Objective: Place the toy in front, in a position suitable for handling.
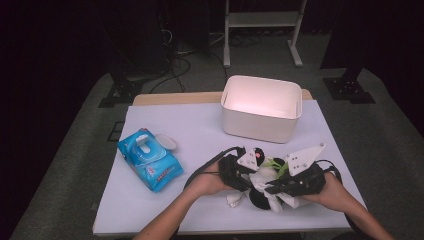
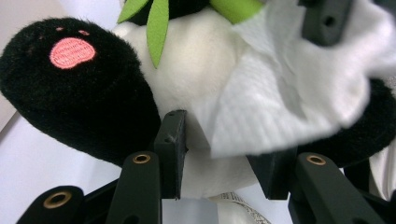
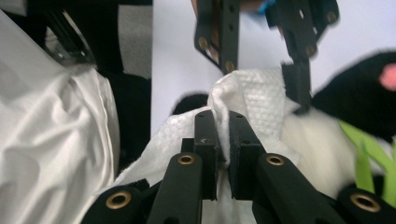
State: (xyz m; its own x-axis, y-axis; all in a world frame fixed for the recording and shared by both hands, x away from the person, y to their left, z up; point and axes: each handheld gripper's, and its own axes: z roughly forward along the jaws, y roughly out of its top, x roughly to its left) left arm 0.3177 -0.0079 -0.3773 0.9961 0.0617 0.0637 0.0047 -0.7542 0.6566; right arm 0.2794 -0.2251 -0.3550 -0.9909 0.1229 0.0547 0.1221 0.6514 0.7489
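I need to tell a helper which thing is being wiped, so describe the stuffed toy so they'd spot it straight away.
Start at the white rectangular plastic tub at the back of the white table, then come toward the near edge, between the person's two hands. There lies the black-and-white plush panda, held by the left tool while the right tool pinches a white wet wipe against it. Green felt leaves and a pink paw pad set it apart.

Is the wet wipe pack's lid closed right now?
No, the wipe pack lies with its round lid flipped open beside the dispensing slot.
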